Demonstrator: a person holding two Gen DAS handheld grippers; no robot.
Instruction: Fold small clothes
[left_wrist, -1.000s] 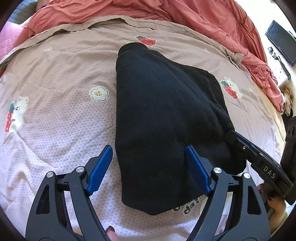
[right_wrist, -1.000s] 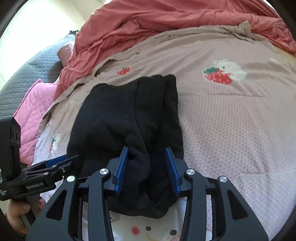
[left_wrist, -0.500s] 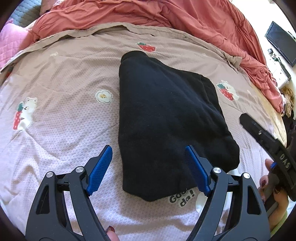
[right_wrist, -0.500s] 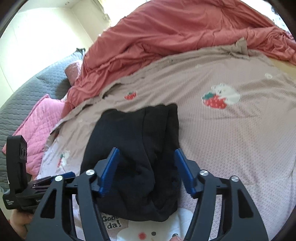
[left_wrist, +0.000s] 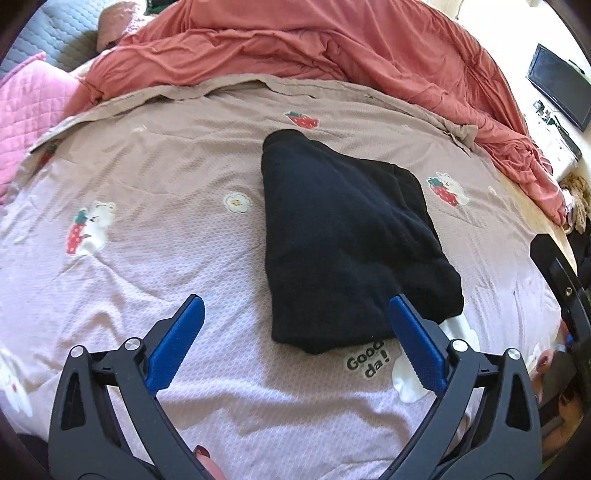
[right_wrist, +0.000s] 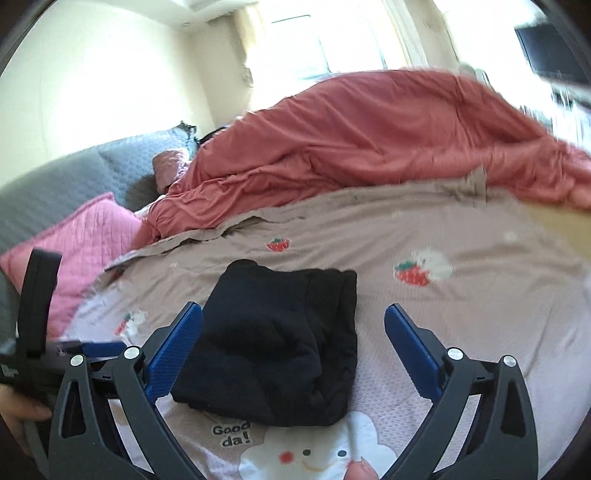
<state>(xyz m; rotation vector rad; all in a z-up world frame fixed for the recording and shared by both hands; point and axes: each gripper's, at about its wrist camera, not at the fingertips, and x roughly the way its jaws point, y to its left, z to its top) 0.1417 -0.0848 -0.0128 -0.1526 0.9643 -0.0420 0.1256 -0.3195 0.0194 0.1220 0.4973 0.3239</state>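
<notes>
Both our grippers have just let go. A second ago the right gripper (right_wrist: 293, 339) had its blue pads pinched on the near fold of the black garment (left_wrist: 343, 240); its jaws have just been opening and now stand spread wide, nothing between them, the cloth lying below and clear of the pads. The left gripper (left_wrist: 295, 332) has likewise just been opening to its full spread and is empty; the garment that filled the space between its fingers earlier now sits farther off, so both tools have backed up and away. We read this as the last fold released: the piece rests unaided as a compact packet on the bedspread (left_wrist: 147, 258), near its middle, its near edge overlapping the printed "Good da!" cloud motif (right_wrist: 306, 450). Judged from its shape, this item looks done, or close to it. The garment is a thick, matte, fleecy black knit, soft-edged, folded into a rough trapezoid, narrower and rounded at the far end, with layered edges showing along its right side in the left wrist view. It slumps a little but holds. The bedspread is a thin mauve-beige fabric with a fine honeycomb texture and strawberry, bear and flower prints. Behind lies a rumpled coral duvet (right_wrist: 369, 129), smooth and heavily creased, and a quilted pink pillow (right_wrist: 88, 240).
</notes>
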